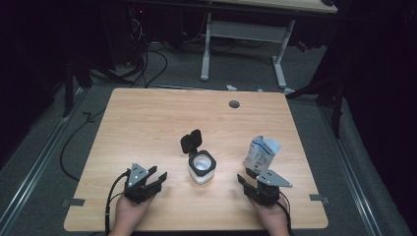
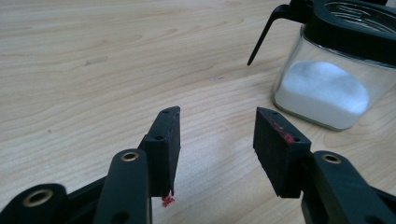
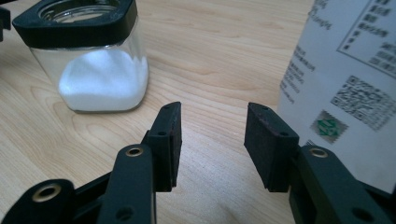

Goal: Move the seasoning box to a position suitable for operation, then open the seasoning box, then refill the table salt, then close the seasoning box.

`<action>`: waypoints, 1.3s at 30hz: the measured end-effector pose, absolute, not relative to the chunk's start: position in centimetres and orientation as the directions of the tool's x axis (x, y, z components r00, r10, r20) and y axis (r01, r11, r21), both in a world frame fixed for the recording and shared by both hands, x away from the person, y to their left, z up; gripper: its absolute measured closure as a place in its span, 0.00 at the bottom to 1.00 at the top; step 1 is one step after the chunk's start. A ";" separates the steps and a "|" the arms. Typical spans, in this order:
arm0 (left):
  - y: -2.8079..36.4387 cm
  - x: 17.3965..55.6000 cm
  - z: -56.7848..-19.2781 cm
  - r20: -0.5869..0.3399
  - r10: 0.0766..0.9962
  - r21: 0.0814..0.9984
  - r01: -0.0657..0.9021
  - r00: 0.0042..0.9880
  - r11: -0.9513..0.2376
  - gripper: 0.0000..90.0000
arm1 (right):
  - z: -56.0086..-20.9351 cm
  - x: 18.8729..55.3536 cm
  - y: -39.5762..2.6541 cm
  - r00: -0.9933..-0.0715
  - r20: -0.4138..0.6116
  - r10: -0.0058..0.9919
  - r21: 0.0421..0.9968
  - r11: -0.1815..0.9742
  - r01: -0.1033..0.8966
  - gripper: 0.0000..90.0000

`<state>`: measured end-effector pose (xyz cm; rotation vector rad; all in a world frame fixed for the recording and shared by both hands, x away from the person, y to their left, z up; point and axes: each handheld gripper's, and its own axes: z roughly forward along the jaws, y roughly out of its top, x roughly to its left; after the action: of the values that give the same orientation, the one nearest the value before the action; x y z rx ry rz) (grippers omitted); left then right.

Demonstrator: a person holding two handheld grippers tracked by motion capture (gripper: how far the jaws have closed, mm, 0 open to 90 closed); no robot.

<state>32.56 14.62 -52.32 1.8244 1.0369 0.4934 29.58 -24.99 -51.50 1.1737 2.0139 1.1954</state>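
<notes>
A square glass jar [image 1: 201,167] with a black rim stands mid-table, partly full of white powder, its black flip lid [image 1: 191,141] raised behind it. The same jar [image 2: 327,84] sits to the upper right of my left gripper [image 2: 215,135], whose jaws stand apart with nothing between them. In the high view the left gripper [image 1: 158,178] rests near the front edge, left of the jar. A white and blue printed carton [image 1: 261,153] stands right of the jar. My right gripper [image 1: 244,178] is open just in front of it, the carton [image 3: 345,84] beside its right jaw, the jar [image 3: 91,60] at upper left.
The wooden table [image 1: 147,123] has a small round grommet hole [image 1: 234,103] near its far edge. A white desk frame [image 1: 243,34] and cables lie on the floor beyond. Hands hold both grippers at the front edge.
</notes>
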 end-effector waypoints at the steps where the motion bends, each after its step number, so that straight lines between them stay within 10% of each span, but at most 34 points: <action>1: 14.6 32.6 -52.3 -0.101 0.821 0.879 0.437 0.562 -0.191 0.57 | -51.6 29.8 -24.9 -0.499 -0.005 0.867 0.877 0.243 0.415 0.62; 21: 12.3 36.1 -50.1 -0.152 0.811 0.873 0.461 0.564 -0.157 0.84 | -51.8 30.1 -23.5 -0.543 -0.021 0.840 0.870 0.283 0.404 0.63; 39: 9.4 38.6 -47.1 -0.172 0.789 0.903 0.415 0.589 -0.113 1.00 | -52.2 31.6 -20.3 -0.580 0.003 0.814 0.841 0.312 0.441 1.00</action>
<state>38.62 9.37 -47.12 1.7360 0.9973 0.4308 31.62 -20.29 -52.21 1.1142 2.1585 1.1813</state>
